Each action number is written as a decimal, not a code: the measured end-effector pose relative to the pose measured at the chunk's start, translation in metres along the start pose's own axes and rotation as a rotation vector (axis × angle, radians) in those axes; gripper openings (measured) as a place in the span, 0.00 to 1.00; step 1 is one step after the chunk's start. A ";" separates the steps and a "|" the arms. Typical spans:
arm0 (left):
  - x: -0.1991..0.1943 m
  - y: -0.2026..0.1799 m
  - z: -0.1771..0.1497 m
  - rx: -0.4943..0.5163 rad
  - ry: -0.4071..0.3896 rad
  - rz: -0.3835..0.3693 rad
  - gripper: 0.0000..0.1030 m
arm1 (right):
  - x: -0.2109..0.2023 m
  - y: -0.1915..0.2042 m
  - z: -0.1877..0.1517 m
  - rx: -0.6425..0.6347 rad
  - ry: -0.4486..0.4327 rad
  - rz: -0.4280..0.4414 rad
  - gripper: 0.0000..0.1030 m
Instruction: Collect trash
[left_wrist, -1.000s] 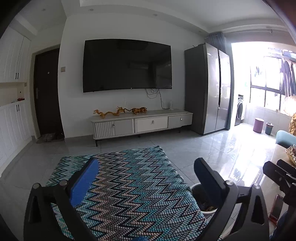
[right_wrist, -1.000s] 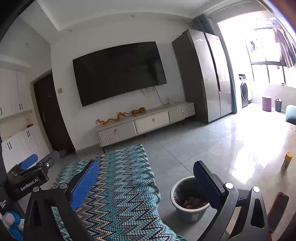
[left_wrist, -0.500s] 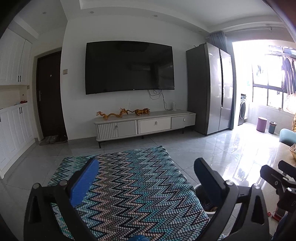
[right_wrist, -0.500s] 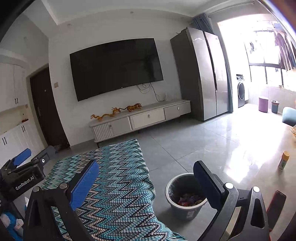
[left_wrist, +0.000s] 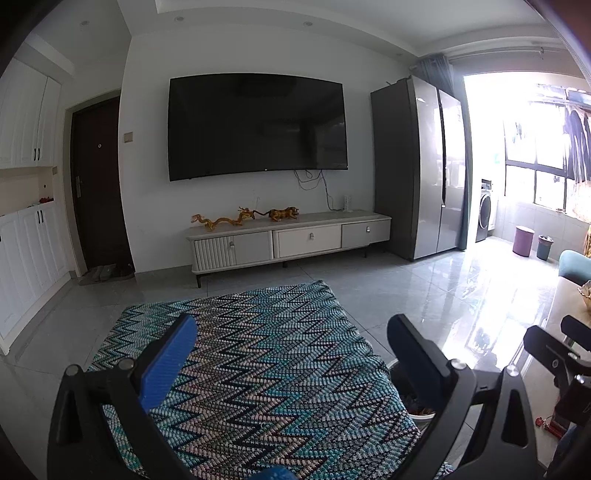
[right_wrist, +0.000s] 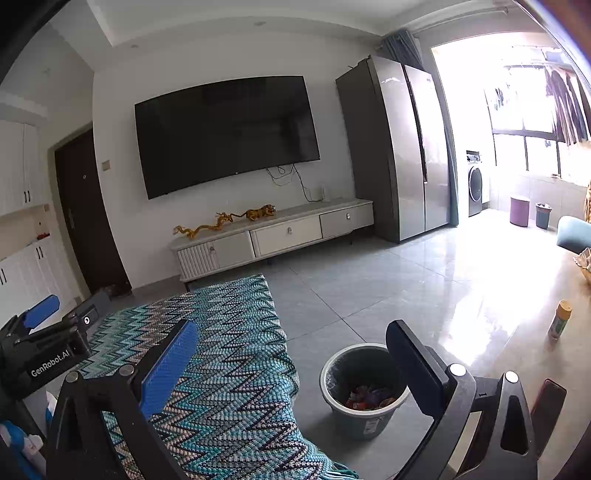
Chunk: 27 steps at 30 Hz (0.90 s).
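Observation:
A grey trash bin (right_wrist: 360, 387) with colourful wrappers inside stands on the tiled floor beside a zigzag-patterned cloth (right_wrist: 221, 369). In the left wrist view only a sliver of the bin (left_wrist: 410, 398) shows behind my right finger. My left gripper (left_wrist: 291, 365) is open and empty, held above the cloth (left_wrist: 258, 369). My right gripper (right_wrist: 291, 365) is open and empty, above and in front of the bin. The left gripper's body (right_wrist: 44, 347) shows at the left of the right wrist view.
A wooden table (right_wrist: 546, 354) at the right holds a small yellow-capped bottle (right_wrist: 559, 319) and a dark phone (right_wrist: 548, 398). A TV cabinet (left_wrist: 288, 240), a wall TV and a tall fridge (left_wrist: 421, 166) stand at the far wall. Two small bins (left_wrist: 522, 240) are by the balcony.
Both grippers have risen and tilted up slightly, so the room sits lower in both views. The jaws stay open and empty.

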<state>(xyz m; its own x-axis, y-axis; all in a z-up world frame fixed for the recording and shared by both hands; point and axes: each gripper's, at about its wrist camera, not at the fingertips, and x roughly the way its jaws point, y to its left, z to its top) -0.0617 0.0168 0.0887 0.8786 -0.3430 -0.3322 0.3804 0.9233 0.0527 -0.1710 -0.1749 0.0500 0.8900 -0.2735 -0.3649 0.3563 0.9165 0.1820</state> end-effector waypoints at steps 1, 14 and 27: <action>0.000 0.000 0.000 0.000 0.000 -0.002 1.00 | 0.000 0.001 0.000 -0.004 0.001 -0.001 1.00; 0.010 0.007 -0.008 -0.026 0.001 0.028 1.00 | 0.010 0.004 -0.004 -0.009 0.017 -0.001 1.00; 0.020 0.007 -0.018 -0.025 0.026 0.028 1.00 | 0.021 0.004 -0.012 -0.009 0.043 0.003 1.00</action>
<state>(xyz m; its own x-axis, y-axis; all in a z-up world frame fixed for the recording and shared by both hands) -0.0463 0.0196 0.0656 0.8809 -0.3123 -0.3557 0.3478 0.9367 0.0391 -0.1547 -0.1738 0.0325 0.8779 -0.2579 -0.4035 0.3507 0.9200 0.1749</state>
